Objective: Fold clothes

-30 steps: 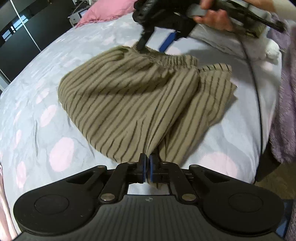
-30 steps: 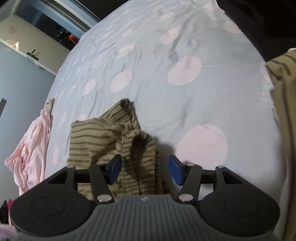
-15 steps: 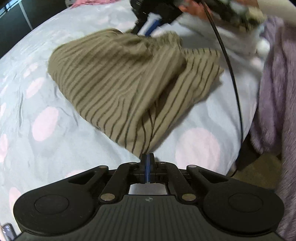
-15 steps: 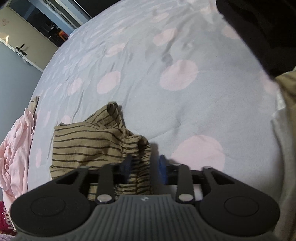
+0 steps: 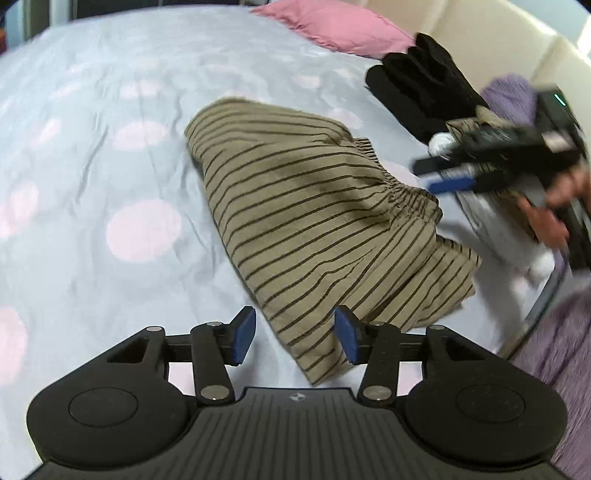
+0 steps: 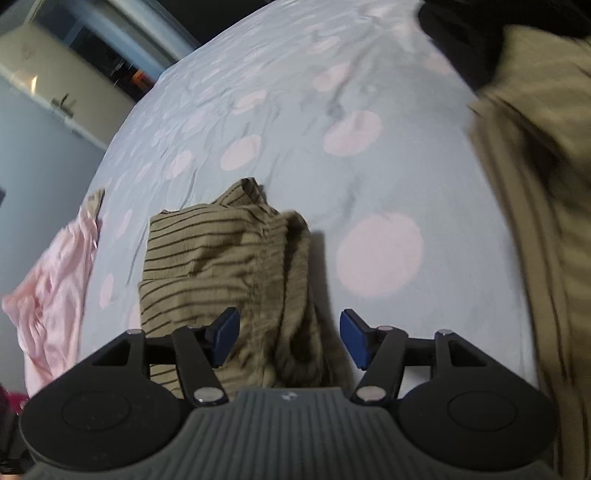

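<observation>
Left tool: blue pads spread wide apart, pinching nothing; the near corner of the striped garment lies on the bed between the two pads, and the right pad overlaps its edge in the picture.
Right tool: pads spread apart, gripping nothing; the gathered waistband part of the garment lies bunched on the bed between and below them. In the left wrist view the right tool shows blurred at the right, just beside the waistband, with the person's hand around its handle.
Striped garment: olive cloth with dark stripes, lying on the bed, spread into a rough fan; its elastic waistband is on the far right side, its pointed corner nearest the left tool. From the right wrist view the striped garment looks folded over itself in layers.
Bed: pale blue sheet with pink dots, wrinkled.
Pink pillow: at the far edge of the bed.
Black clothes: piled to the far right of the striped garment, apart from it.
Purple blanket: fuzzy, at the right edge of the bed.
Pink garment: crumpled on the bed at the left in the right wrist view, apart from the striped garment.
</observation>
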### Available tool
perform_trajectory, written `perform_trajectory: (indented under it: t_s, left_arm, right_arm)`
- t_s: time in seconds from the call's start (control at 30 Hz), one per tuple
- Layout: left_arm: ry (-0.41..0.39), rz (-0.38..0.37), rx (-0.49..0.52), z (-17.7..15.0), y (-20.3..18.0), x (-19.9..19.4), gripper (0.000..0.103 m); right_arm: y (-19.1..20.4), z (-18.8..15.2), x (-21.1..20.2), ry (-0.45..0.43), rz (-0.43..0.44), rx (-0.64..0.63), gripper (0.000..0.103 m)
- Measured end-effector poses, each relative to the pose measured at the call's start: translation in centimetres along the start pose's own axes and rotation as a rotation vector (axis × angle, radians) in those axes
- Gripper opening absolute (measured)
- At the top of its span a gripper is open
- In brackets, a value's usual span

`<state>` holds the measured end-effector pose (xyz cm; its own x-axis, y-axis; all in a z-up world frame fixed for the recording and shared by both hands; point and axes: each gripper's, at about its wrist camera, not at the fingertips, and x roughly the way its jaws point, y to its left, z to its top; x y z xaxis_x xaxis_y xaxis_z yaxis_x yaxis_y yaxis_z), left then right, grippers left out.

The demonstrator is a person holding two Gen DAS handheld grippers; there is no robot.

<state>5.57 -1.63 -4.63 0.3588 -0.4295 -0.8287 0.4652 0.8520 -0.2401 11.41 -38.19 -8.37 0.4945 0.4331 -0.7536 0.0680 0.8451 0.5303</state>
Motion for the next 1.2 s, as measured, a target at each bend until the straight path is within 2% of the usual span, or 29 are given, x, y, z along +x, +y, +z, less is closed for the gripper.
perform_trajectory:
  t_s: [0.07, 0.1, 0.17, 0.3, 0.4, 0.6, 0.67, 0.77, 0.97, 1.2]
  left_arm:
    - [0.01, 0.011, 0.0, 0.0, -0.2, 0.3, 0.047]
    - [0.015, 0.017, -0.001, 0.1, -0.3, 0.5, 0.047]
    - [0.022, 0.041, 0.021, 0.0, -0.7, 0.5, 0.047]
    - [0.028, 0.068, 0.029, -0.2, -0.7, 0.2, 0.047]
    - [0.022, 0.078, 0.028, -0.2, -0.7, -0.2, 0.047]
    - [0.018, 0.09, 0.006, -0.4, -0.2, -0.8, 0.047]
    - [0.014, 0.09, 0.0, -0.4, 0.0, -1.1, 0.047]
    - [0.006, 0.094, -0.007, -0.4, 0.2, -1.4, 0.048]
    - [0.0, 0.103, -0.018, -0.1, 0.5, -1.5, 0.049]
    - [-0.006, 0.097, -0.031, 0.3, 0.8, -1.5, 0.05]
  right_arm:
    - [-0.1, -1.0, -1.1, -0.01, 0.011, 0.041, 0.067]
    - [-0.1, -1.6, -1.7, -0.015, 0.012, 0.06, 0.072]
    - [0.1, -2.8, -2.7, -0.021, 0.005, 0.099, 0.076]
    - [0.5, -6.1, -3.1, -0.002, -0.023, 0.219, 0.076]
    - [0.9, -8.8, -2.9, 0.013, -0.009, 0.291, 0.076]
    - [1.4, -11.9, -1.1, 0.084, -0.005, 0.36, 0.076]
    - [1.4, -12.2, -0.4, 0.093, -0.026, 0.374, 0.078]
    - [1.0, -11.6, 0.5, 0.065, -0.046, 0.41, 0.086]
    - [2.1, -10.3, 2.7, 0.063, -0.084, 0.435, 0.088]
    - [3.6, -8.7, 4.9, 0.014, -0.106, 0.443, 0.088]
